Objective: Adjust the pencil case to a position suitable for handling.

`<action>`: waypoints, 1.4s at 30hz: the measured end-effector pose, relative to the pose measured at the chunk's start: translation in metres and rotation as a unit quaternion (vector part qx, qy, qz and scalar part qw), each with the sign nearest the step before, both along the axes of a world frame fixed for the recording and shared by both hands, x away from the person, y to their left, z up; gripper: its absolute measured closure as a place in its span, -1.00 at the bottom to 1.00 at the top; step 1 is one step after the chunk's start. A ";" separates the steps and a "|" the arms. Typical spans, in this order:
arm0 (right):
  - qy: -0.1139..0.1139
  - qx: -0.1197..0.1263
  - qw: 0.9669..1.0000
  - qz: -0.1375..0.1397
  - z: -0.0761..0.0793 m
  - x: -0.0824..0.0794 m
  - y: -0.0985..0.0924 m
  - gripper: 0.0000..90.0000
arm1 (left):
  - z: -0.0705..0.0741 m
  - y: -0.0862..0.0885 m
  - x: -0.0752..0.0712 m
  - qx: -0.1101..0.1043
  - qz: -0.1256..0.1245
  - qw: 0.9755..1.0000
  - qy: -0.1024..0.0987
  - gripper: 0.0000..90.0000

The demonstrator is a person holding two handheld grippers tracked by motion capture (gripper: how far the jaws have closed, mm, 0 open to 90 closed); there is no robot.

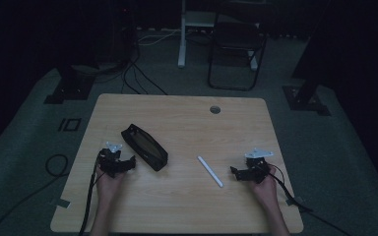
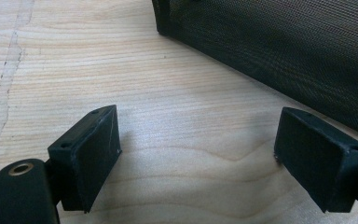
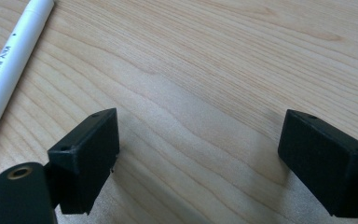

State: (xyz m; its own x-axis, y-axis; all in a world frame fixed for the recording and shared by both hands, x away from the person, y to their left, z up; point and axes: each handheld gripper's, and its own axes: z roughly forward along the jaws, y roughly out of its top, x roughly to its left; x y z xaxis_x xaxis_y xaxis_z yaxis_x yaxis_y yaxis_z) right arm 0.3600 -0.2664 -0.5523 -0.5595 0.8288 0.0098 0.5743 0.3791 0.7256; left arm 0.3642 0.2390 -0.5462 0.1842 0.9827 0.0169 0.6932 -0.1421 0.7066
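Both grippers sit low on the wooden table (image 1: 187, 196), well in from its edges. The left gripper (image 1: 128, 162), jaws spread wide and empty, rests just beside the black mesh pouch (image 1: 144, 146). The right gripper (image 1: 235, 172), equally wide and empty, faces the white pen (image 1: 210, 171) with bare wood between. The pen's grey lettering is too blurred to read.

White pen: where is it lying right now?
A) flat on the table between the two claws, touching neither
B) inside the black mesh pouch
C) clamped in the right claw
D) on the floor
A: the white pen lies on the bare table, apart from the left claw and right claw, both open.
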 end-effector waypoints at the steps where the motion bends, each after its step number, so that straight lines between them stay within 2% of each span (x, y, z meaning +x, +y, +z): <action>1: 0.000 0.000 1.000 0.000 0.000 0.000 0.000 -0.73 | 0.000 0.000 0.000 0.000 0.000 1.000 0.000 -0.67; 5: 0.000 0.000 1.000 0.000 0.000 0.000 0.000 -0.73 | 0.000 0.002 -0.003 0.000 -0.007 1.000 -0.002 -0.64; 11: -0.003 0.003 1.000 -0.004 0.000 -0.004 0.000 -0.60 | 0.002 0.006 -0.006 -0.003 -0.009 1.000 -0.010 -0.27; 13: -0.007 0.006 1.000 -0.003 0.001 -0.006 0.000 -0.50 | 0.003 0.006 -0.006 -0.005 -0.011 1.000 -0.007 -0.23; 16: -0.007 0.006 1.000 -0.004 0.001 -0.006 0.000 -0.47 | 0.005 0.007 -0.008 -0.016 -0.010 1.000 0.004 -0.17; 18: -0.011 0.008 1.000 -0.005 0.001 -0.007 -0.001 -0.37 | 0.008 0.008 -0.010 -0.026 -0.010 1.000 0.000 -0.18; 21: -0.011 0.009 1.000 -0.007 0.001 -0.007 -0.001 -0.36 | 0.018 0.009 -0.016 -0.038 -0.010 0.999 -0.023 -0.19; 23: -0.011 0.008 1.000 -0.007 0.001 -0.007 -0.001 -0.36 | 0.018 0.009 -0.016 -0.038 -0.010 0.999 -0.023 -0.20; 24: -0.011 0.009 1.000 -0.008 0.001 -0.008 0.000 -0.36 | 0.028 0.011 -0.024 -0.055 -0.011 0.997 -0.044 -0.22; 29: -0.012 0.009 1.000 -0.009 0.001 -0.007 0.000 -0.37 | 0.043 0.005 -0.025 -0.089 -0.020 0.994 -0.060 -0.31; 32: -0.011 0.009 1.000 -0.011 0.001 -0.007 0.001 -0.37 | 0.052 -0.003 -0.026 -0.097 -0.030 0.992 -0.071 -0.35; 38: -0.011 0.008 1.000 -0.010 0.001 -0.007 0.001 -0.37 | 0.062 -0.017 -0.021 -0.117 -0.046 0.989 -0.075 -0.42; 42: -0.011 0.008 1.000 -0.010 0.001 -0.007 0.002 -0.37 | 0.062 -0.030 -0.017 -0.102 -0.058 0.991 -0.064 -0.46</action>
